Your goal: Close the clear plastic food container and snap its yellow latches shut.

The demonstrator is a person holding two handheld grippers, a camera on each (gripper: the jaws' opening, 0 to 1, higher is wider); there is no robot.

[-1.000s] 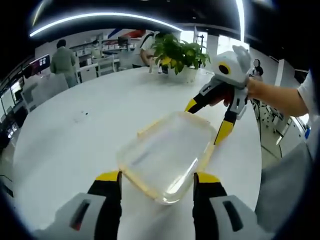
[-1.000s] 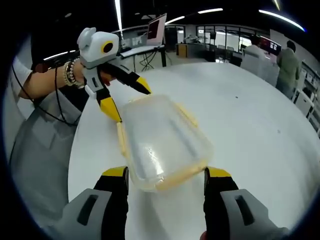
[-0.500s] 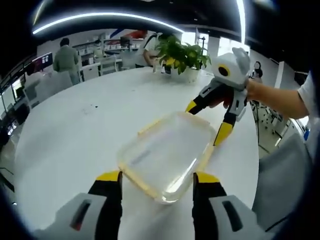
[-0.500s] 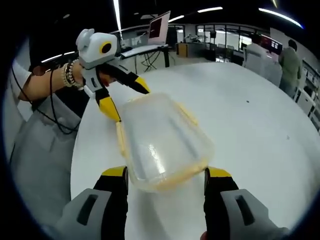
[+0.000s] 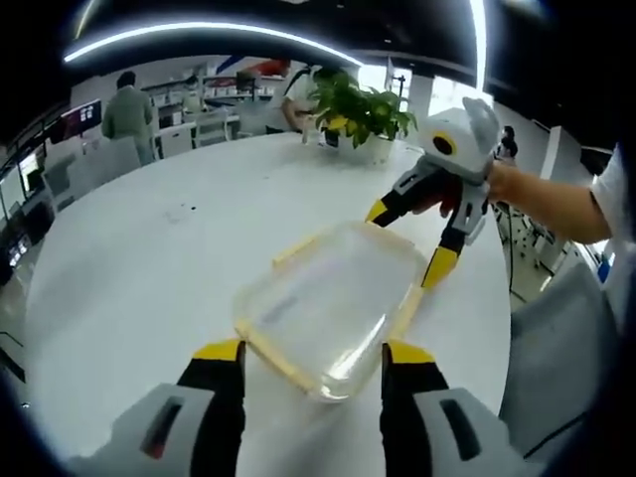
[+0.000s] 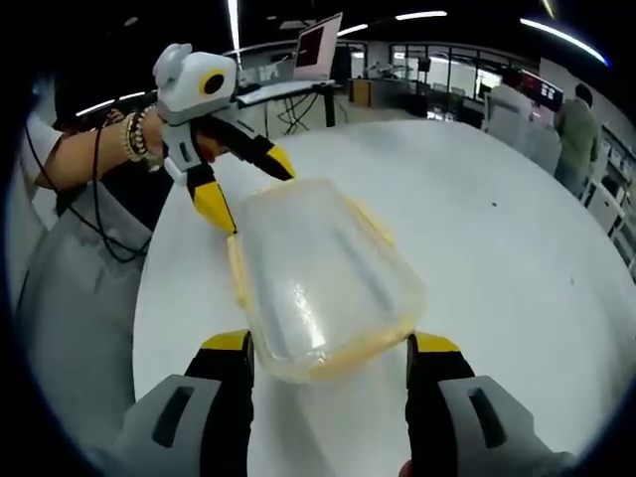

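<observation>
A clear plastic food container (image 5: 328,303) with yellow latches lies with its lid on, on a round white table (image 5: 149,268). My left gripper (image 5: 310,356) is open, its yellow-tipped jaws standing either side of the container's near end. At the far end, my right gripper (image 5: 405,240) is open, straddling that end. In the right gripper view the same container (image 6: 320,283) sits between my open right gripper (image 6: 331,348) jaws, and the left gripper (image 6: 248,189) is spread over the far end. A yellow latch (image 6: 238,273) runs along the container's left side.
A potted green plant (image 5: 358,109) stands at the table's far edge. People stand among desks in the background (image 5: 127,109). A laptop (image 6: 320,45) sits on a desk behind. The person's sleeve and arm (image 5: 556,204) reach in from the right.
Both grippers stay open around the container's ends. The views have shifted slightly; the container has not visibly moved.
</observation>
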